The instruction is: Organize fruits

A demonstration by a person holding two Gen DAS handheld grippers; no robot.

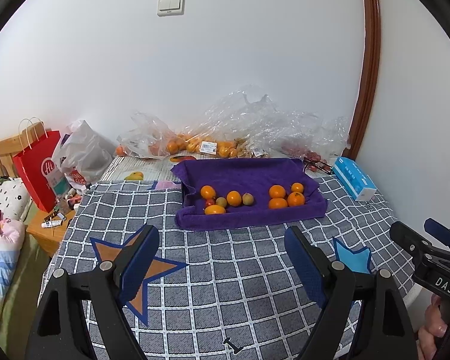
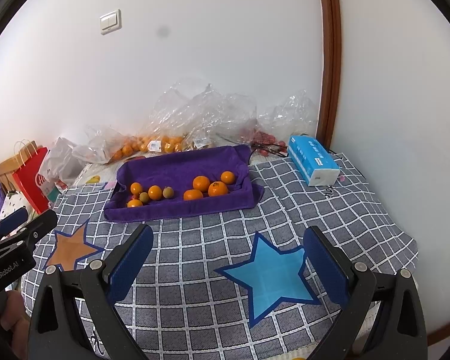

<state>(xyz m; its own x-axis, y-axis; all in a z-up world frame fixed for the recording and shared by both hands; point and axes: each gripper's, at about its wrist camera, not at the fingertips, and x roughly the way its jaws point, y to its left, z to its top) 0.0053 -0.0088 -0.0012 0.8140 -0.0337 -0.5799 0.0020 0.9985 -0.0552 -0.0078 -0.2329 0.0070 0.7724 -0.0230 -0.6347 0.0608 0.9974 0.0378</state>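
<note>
A purple towel-lined tray (image 1: pixel 249 174) (image 2: pixel 180 165) sits on the checked tablecloth ahead of both grippers. Its right side holds several oranges (image 1: pixel 277 192) (image 2: pixel 201 182). Its left side holds mixed fruit: oranges (image 1: pixel 234 198) (image 2: pixel 155 192), two greenish-brown fruits (image 1: pixel 248 199) (image 2: pixel 168 192) and a small red one (image 1: pixel 210 202). My left gripper (image 1: pixel 222 243) hangs open over the cloth, well short of the tray, nothing between its fingers. My right gripper (image 2: pixel 229 244) is open too, empty, above a blue star patch (image 2: pixel 270 282).
Clear plastic bags with more oranges (image 1: pixel 177 145) (image 2: pixel 153 145) and red fruit (image 2: pixel 261 136) lie against the wall behind the tray. A blue tissue pack (image 1: pixel 355 180) (image 2: pixel 312 160) lies right of it. A red paper bag (image 1: pixel 39 168) and clutter stand at the left table edge.
</note>
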